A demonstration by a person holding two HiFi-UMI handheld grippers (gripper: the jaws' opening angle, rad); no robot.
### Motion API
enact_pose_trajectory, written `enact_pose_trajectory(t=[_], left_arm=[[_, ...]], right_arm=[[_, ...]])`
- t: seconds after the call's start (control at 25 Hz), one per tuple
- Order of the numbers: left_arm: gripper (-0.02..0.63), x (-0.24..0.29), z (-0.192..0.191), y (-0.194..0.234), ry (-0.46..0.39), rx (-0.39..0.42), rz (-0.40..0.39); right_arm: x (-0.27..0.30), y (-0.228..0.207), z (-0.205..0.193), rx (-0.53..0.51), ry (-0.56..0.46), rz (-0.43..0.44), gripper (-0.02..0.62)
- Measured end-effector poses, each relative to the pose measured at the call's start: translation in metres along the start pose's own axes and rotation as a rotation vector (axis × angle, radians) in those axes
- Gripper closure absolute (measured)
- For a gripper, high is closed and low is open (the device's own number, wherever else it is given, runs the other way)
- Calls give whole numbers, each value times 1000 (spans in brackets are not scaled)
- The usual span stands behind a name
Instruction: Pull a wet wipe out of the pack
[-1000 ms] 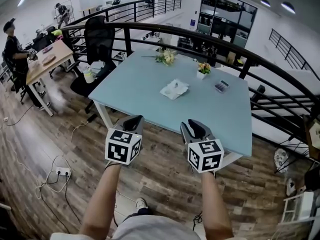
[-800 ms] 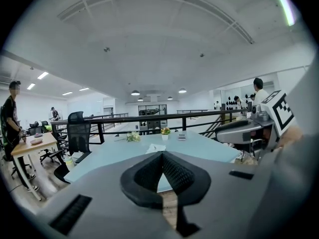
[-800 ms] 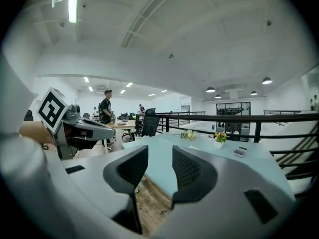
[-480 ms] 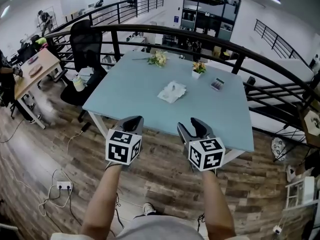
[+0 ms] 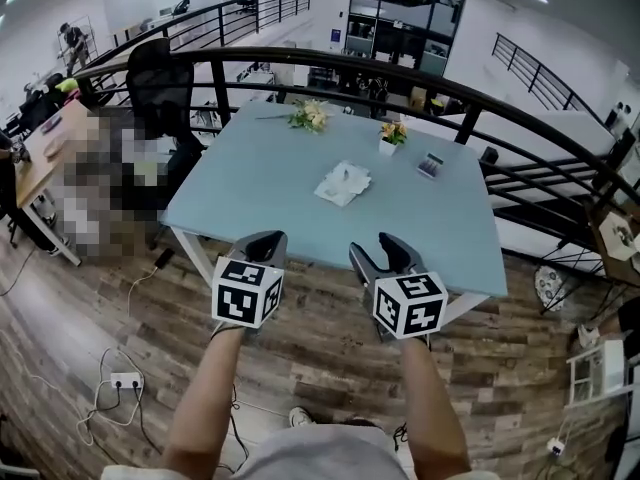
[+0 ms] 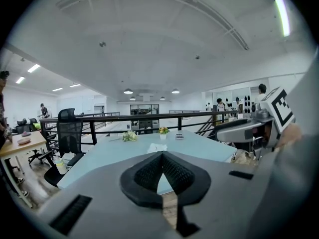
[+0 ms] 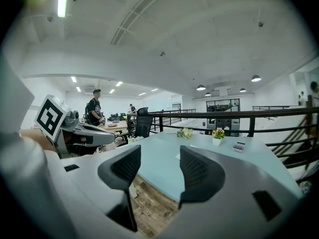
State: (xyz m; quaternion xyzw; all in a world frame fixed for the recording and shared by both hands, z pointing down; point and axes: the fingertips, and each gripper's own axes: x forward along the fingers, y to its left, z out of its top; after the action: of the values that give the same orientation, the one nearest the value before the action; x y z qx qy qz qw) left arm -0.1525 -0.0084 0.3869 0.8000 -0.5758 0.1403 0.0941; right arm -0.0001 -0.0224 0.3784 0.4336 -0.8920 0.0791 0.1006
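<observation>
The white wet wipe pack (image 5: 343, 183) lies near the middle of the light blue table (image 5: 250, 203), with a crumpled wipe sticking up from its top. It also shows small in the left gripper view, pack (image 6: 157, 147). Both grippers hang over the wooden floor just short of the table's near edge, well away from the pack. My left gripper (image 5: 262, 244) is shut, its dark pads meeting with nothing between them (image 6: 160, 156). My right gripper (image 5: 379, 252) has its jaws opening, and the gap between its pads (image 7: 158, 159) holds nothing.
A bunch of flowers (image 5: 308, 116), a small flower pot (image 5: 391, 134) and a small dark device (image 5: 431, 166) sit along the table's far side. A black railing (image 5: 420, 73) runs behind it. An office chair (image 5: 160, 78) stands at the left, a power strip (image 5: 125, 379) on the floor.
Both grippers and the head have come nearer the table. The right gripper's jaws have spread apart; the left stays shut.
</observation>
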Motion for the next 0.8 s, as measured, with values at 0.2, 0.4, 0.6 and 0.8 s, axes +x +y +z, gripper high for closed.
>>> enact_pose_trajectory(t=[0.2, 0.4, 0.6, 0.8], left_arm=[[611, 0, -1, 4, -9, 3, -3], [611, 3, 0, 9, -13, 13, 1], [611, 11, 2, 11, -15, 20, 5], [611, 27, 3, 15, -12, 28, 6]], right_arm=[[4, 2, 1, 0, -9, -9, 367], [9, 2, 0, -6, -10, -14, 367], [15, -5, 0, -11, -14, -18, 367], [27, -17, 0, -11, -17, -21, 367]])
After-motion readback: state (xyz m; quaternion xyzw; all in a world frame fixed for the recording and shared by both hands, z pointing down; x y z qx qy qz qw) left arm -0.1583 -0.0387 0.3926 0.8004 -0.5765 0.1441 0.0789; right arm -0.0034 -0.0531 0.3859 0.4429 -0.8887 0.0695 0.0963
